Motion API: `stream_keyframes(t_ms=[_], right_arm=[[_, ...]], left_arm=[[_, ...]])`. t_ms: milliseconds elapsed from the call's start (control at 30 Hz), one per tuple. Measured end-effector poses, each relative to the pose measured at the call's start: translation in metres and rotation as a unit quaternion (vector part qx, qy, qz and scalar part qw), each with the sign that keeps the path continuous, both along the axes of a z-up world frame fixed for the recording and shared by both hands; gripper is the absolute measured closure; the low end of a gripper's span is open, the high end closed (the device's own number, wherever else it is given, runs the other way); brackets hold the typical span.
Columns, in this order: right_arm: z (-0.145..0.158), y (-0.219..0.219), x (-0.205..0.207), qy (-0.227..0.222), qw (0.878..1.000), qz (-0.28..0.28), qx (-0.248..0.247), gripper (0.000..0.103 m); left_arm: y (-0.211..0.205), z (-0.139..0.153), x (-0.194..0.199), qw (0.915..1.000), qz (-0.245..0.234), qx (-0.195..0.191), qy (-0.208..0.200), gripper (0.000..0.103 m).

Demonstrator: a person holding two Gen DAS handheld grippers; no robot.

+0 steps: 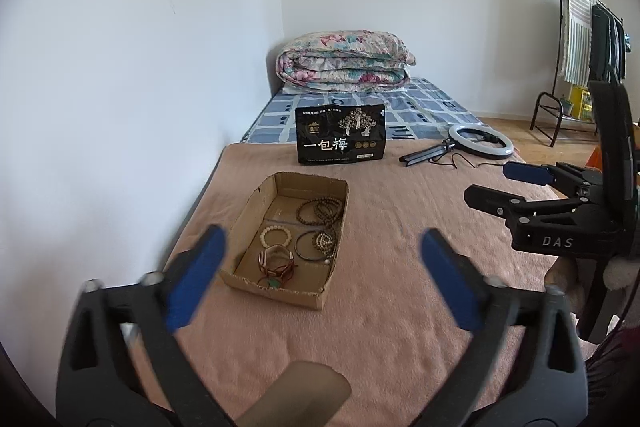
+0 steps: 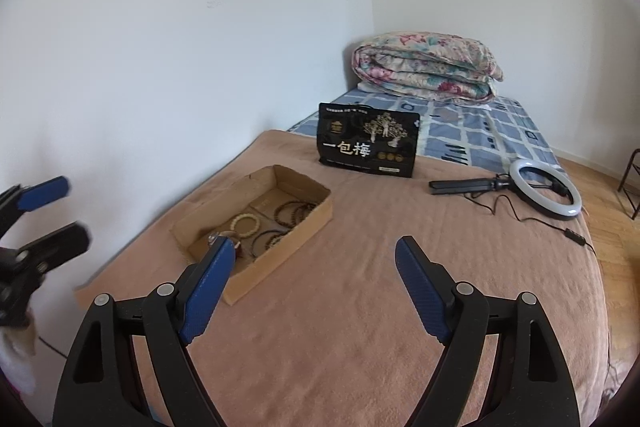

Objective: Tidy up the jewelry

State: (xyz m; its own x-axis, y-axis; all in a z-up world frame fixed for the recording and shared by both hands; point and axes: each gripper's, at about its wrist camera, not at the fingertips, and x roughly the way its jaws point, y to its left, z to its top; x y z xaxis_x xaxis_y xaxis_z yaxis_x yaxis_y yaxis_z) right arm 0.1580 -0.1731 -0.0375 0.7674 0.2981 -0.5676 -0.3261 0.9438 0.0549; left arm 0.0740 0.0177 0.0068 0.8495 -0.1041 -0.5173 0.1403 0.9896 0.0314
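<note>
Nearest, the left gripper [image 1: 320,259] and right gripper [image 2: 314,259] both hover over the pink blanket [image 1: 400,307] on the bed with fingers spread wide and nothing between them. Just beyond the left one, nothing blocking it, sits an open cardboard box [image 1: 296,183] holding the jewelry: dark bead bracelets [image 1: 320,209], a pale bead bracelet [image 1: 276,237], a thin black ring [image 1: 308,247] and a reddish piece [image 1: 276,261]. Farther on stand a black snack bag [image 1: 341,135] and, right of it, a ring light [image 1: 480,141] on its cord, with a folded floral quilt [image 1: 344,61] against the wall and a clothes rack [image 1: 576,39] far right.
</note>
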Motion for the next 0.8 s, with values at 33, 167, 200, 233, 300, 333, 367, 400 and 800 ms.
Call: stream_keyframes(t_ms=[33, 167, 200, 233, 300, 333, 367, 400, 800], right_arm=[[0.0, -0.001, -0.001, 0.0, 1.0, -0.001, 0.0, 0.021], [-0.001, -0.006, -0.004, -0.004, 1.0, -0.011, -0.003, 0.02], [-0.002, -0.006, -0.004, -0.005, 1.0, -0.013, -0.004, 0.02], [-0.002, -0.006, -0.004, -0.005, 1.0, -0.015, -0.005, 0.02], [-0.004, -0.007, -0.004, -0.006, 1.0, -0.017, -0.009, 0.02], [-0.005, -0.008, -0.004, -0.004, 1.0, -0.017, -0.011, 0.02], [-0.006, -0.008, -0.004, -0.003, 1.0, -0.017, -0.012, 0.02], [-0.007, -0.008, -0.004, -0.002, 1.0, -0.016, -0.015, 0.02], [-0.012, -0.01, -0.003, 0.006, 1.0, -0.016, -0.02, 0.02]], left_arm=[[0.0, 0.001, -0.004, 1.0, 0.002, -0.002, -0.004, 0.0], [-0.001, 0.002, -0.012, 1.0, 0.008, 0.0, -0.003, 0.0], [-0.001, 0.002, -0.014, 0.9999, 0.011, 0.001, -0.002, 0.0], [-0.002, 0.002, -0.016, 0.9999, 0.012, 0.002, -0.002, 0.0], [-0.001, 0.002, -0.017, 0.9999, 0.013, 0.002, -0.002, 0.0], [-0.001, 0.002, -0.019, 0.9999, 0.015, 0.001, -0.002, 0.0], [-0.001, 0.001, -0.019, 0.9999, 0.015, 0.001, -0.001, 0.0], [-0.001, 0.0, -0.019, 0.9999, 0.016, 0.002, 0.0, 0.0], [-0.001, -0.005, -0.014, 0.9998, 0.02, 0.001, 0.007, 0.0]])
